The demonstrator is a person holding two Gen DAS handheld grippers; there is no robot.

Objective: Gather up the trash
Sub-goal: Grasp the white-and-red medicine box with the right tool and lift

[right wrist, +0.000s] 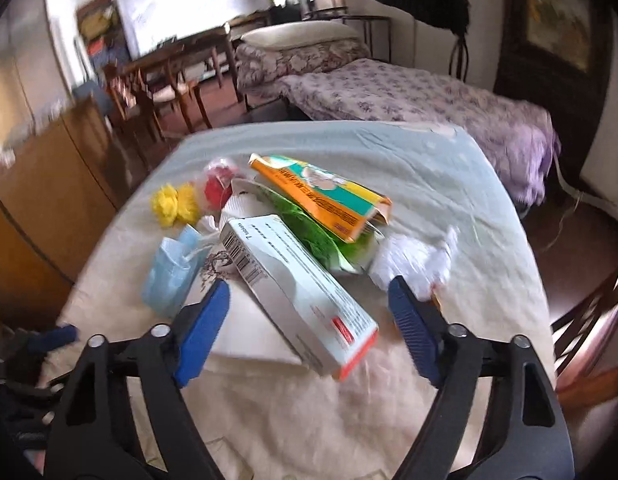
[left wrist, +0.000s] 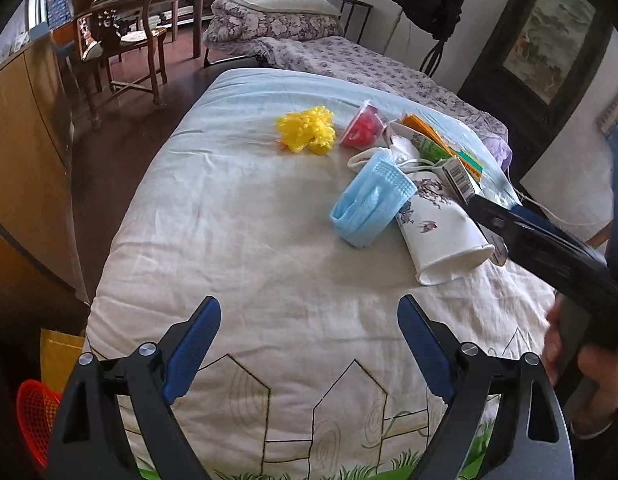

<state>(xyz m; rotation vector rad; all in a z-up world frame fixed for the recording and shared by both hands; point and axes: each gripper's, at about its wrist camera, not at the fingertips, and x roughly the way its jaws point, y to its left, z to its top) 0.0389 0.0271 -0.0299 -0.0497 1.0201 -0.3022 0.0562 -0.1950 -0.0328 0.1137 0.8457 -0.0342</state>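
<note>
Trash lies on a white quilt (left wrist: pixel 249 240): a yellow plastic wad (left wrist: pixel 307 130), a red-filled clear cup (left wrist: pixel 363 126), a blue face mask (left wrist: pixel 369 204) and a flattened paper cup (left wrist: pixel 441 232) on its side. My left gripper (left wrist: pixel 309 344) hangs open over bare quilt in front of them. In the right wrist view a white medicine box (right wrist: pixel 297 296) lies on the pile between the fingers of my right gripper (right wrist: pixel 309 304). Its pads stand clear of the box on both sides. Behind the box are an orange carton (right wrist: pixel 321 196), a green wrapper (right wrist: pixel 309 236) and crumpled white tissue (right wrist: pixel 413 260).
A red mesh basket (left wrist: pixel 35 412) and a yellow bag (left wrist: pixel 59 360) sit on the floor at the lower left. A wooden cabinet (left wrist: pixel 25 140) stands left, and a floral-covered bed (left wrist: pixel 369 68) lies behind. A hand (left wrist: pixel 589 360) holds the right gripper. A wooden chair (right wrist: pixel 589 320) is to the right.
</note>
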